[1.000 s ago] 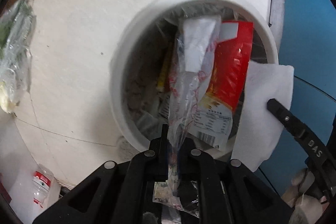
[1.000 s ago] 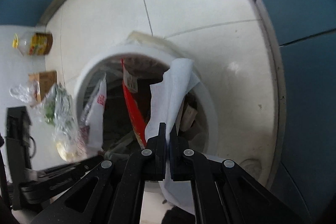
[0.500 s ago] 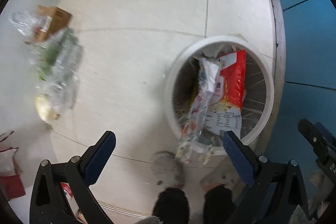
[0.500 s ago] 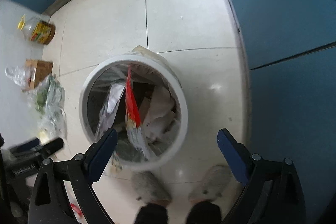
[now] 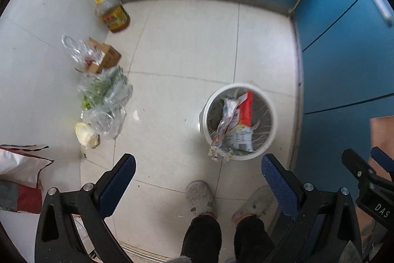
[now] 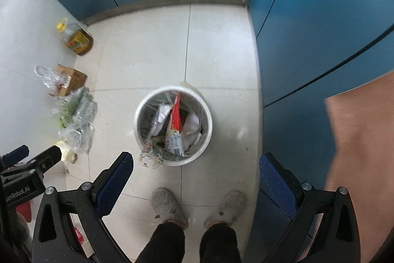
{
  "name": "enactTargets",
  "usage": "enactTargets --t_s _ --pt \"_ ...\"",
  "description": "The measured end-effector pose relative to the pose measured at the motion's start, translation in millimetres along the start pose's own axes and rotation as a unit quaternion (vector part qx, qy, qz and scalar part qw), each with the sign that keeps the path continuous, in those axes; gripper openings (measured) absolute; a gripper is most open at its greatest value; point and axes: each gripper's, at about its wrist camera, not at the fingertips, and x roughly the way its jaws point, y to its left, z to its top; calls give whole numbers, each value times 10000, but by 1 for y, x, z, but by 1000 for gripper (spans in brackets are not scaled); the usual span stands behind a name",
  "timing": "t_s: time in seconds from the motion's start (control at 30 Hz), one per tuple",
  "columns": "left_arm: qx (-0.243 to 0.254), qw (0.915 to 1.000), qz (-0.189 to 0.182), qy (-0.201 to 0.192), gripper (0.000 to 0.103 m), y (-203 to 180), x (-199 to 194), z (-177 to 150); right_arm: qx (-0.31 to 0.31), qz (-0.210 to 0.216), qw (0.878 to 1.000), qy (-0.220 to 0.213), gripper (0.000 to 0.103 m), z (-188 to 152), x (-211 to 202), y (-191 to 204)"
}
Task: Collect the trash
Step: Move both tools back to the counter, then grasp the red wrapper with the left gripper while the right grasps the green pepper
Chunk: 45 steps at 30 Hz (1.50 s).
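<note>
With the left claw and right claw both spread wide and empty high above the white bin, the clear wrapper draped over its near rim probably needed one claw lowered to nudge it fully inside.

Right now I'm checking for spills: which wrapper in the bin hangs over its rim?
The clear crumpled wrapper: its lower end droops outside the white bin, while the red packet stays inside.
</note>
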Motion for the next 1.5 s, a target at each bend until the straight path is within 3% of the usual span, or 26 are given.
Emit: enactTargets --t_s 0.17,0.37,0.53,0.67,0.77,0.87,1.0,1.1,1.17,1.3,1.37,1.5 --pt "92 9993 -133 -322 103 -2 -84 -12 -7 115 9993 -353 103 -9 -100 -1" --pt "124 9985 -299 -444 103 -5 -164 -33 98 369 9966 -728 103 -24 -208 -5" --pt "106 9984 -289 -479 103 -19 -213 -49 245 859 9914 -956 103 -43 -276 -15" --pt "625 9929 -217 -985 103 -54 -256 -51 853 1245 9815 -1178 103 -56 -312 -50" --pt "1237 9823 -206 -1391 103 -106 -286 -44 1550 1333 9695 -1353 103 -64 -332 -101" --pt "1628 9757 -531 -1370 103 -166 -301 -32 2469 1317 9490 -1454 103 -78 -346 -177" --pt "2090 9670 -960 -1097 103 -259 -299 -22 3617 894 9141 -1601 103 -107 -355 -289" --pt "2349 9613 -1256 -703 103 -335 -281 -16 4634 598 8685 -1654 103 -139 -353 -384" --pt "2379 9587 -1544 -220 103 -386 -260 -10 5189 551 8377 -1611 103 -155 -342 -439" --pt "2283 9562 -1798 358 102 -458 -220 1 5941 560 7897 -1425 103 -166 -307 -522" --pt "2312 9550 -1797 478 101 -487 -204 2 6097 515 7798 -1323 97 -165 -289 -546" --pt "2603 9496 -1655 550 84 -522 -190 -6 6132 373 7804 -1166 88 -151 -263 -571"
